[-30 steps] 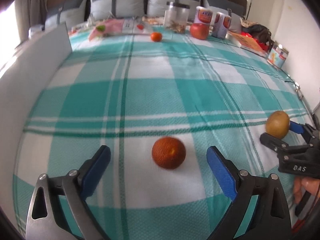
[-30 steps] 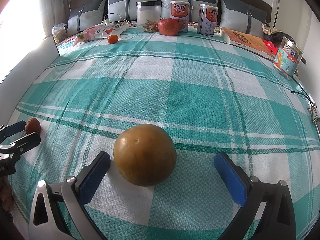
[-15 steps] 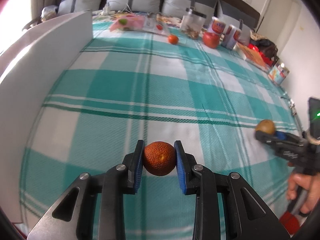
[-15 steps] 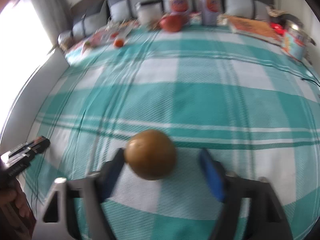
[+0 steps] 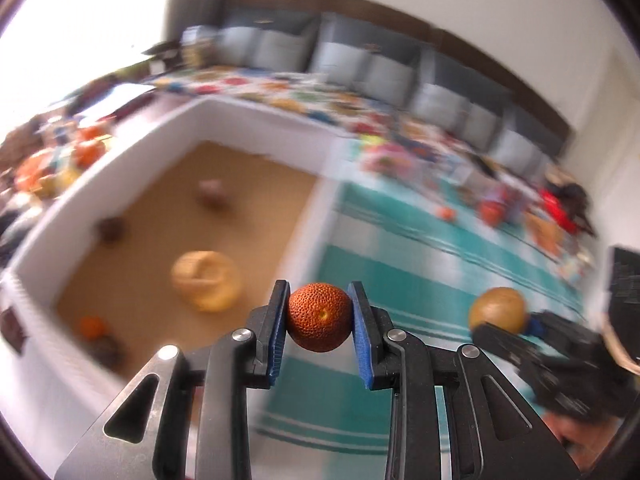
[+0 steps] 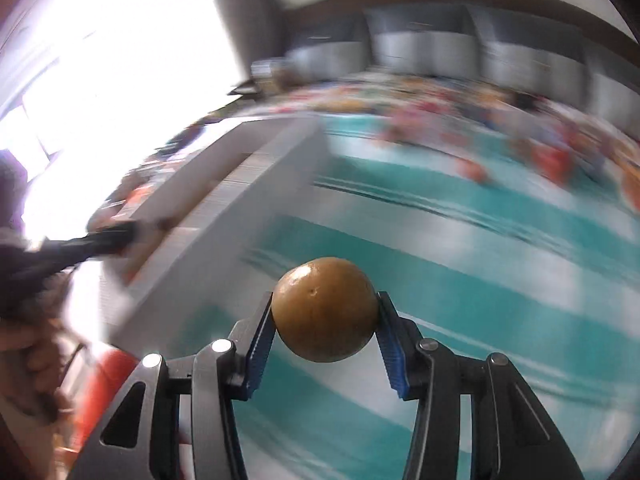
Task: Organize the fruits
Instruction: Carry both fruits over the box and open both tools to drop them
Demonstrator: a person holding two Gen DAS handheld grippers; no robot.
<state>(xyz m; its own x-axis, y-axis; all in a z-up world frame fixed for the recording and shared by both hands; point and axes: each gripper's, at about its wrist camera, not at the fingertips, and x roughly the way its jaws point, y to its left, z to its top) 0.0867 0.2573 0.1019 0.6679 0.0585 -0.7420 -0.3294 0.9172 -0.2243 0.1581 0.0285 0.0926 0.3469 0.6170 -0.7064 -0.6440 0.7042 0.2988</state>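
Fruits partly sorted: several inside box [image 5: 256, 118]; left gripper [image 5: 319, 322] squeezing bumpy orange fruit [image 5: 319, 317], right gripper [image 6: 325, 322] squeezing brown fruit [image 6: 325, 314], both beside box; more far past box

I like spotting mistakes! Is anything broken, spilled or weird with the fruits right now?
Nothing stands out. The left gripper holds the bumpy orange fruit and the right gripper holds the smooth brown fruit, both looking whole. Other fruits lie inside the white box. The pictures are blurry, so small flaws could hide.
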